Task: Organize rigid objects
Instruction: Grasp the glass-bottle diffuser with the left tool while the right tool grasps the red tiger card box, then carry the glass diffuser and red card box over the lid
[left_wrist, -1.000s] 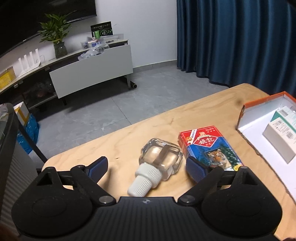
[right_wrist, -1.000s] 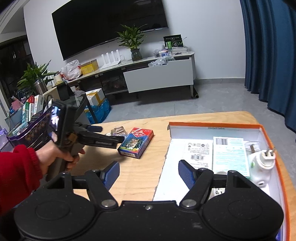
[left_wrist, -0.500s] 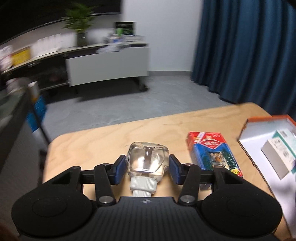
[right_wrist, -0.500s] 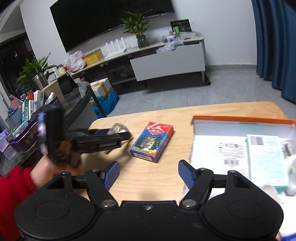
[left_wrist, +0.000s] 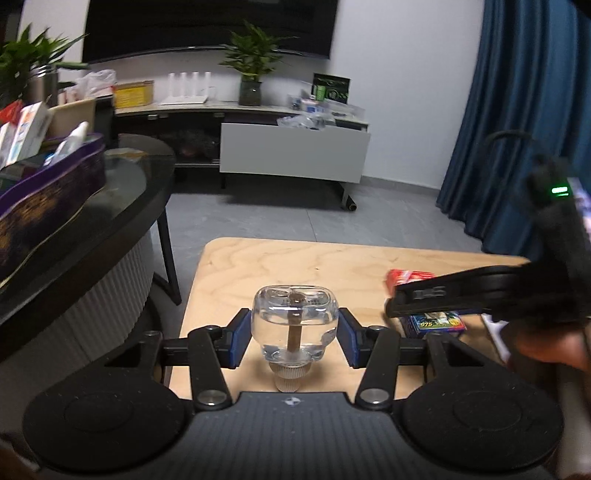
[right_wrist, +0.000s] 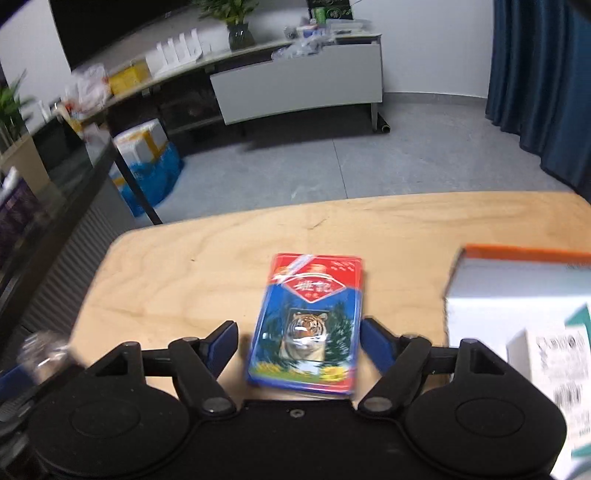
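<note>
Both grippers are at work over the wooden table (right_wrist: 207, 266). Left gripper (left_wrist: 294, 338) is clamped on the clear bottle (left_wrist: 294, 325), its blue pads pressing the glassy sides, cap end toward the camera; the bottle looks lifted off the tabletop. Right gripper (right_wrist: 298, 341) has just been closing, its jaws apart on either side of the tiger-print card box (right_wrist: 308, 321), which lies flat on the table between them; a narrow gap shows at each pad, so nothing is gripped yet. Just right of that box stands the orange-rimmed white box (right_wrist: 517, 254), already holding a white-and-teal carton (right_wrist: 550, 354), and it is the likely home for both items.

Risks, as I judge them: the two grippers are crowded together, the right one reaching just beside the bottle in the left wrist view, so they may knock. The bottle's smooth rounded walls could slip in the pads. The card box is slightly skewed, so closing jaws might twist it.
</note>
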